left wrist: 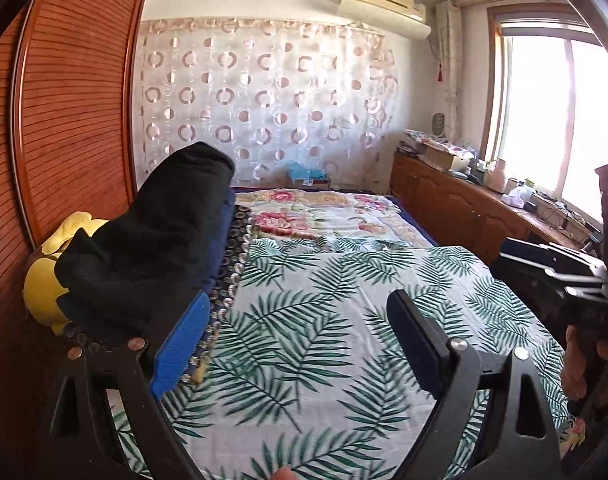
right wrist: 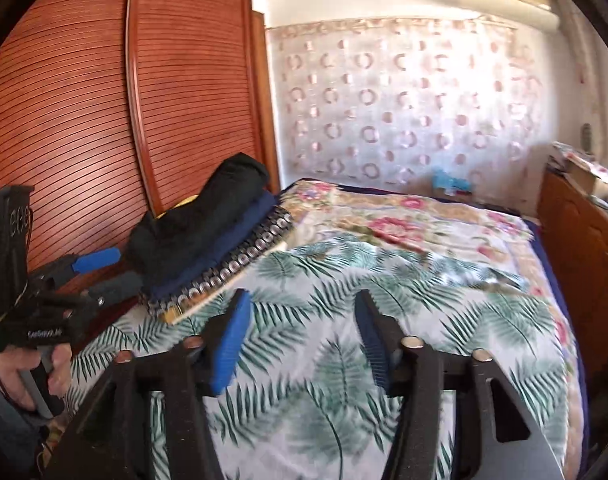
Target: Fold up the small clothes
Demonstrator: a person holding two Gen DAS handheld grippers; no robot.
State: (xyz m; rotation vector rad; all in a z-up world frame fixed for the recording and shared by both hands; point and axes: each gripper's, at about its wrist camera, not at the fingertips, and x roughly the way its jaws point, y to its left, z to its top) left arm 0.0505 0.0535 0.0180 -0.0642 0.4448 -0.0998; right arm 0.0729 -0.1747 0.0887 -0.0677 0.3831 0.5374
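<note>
Clothes lie folded in a pile (right wrist: pixel 208 236) at the left side of the bed (right wrist: pixel 383 312), by the wardrobe (right wrist: pixel 84 120): a black piece (left wrist: pixel 152 236) on top, blue and patterned ones under it. They look soft, light and limp, so I would take a piece at its edge or corner and not squeeze the middle. Left gripper (left wrist: pixel 288 336) is released, its jaws wide and holding nothing. Right gripper (right wrist: pixel 304 336) is released too, empty over the leaf sheet
</note>
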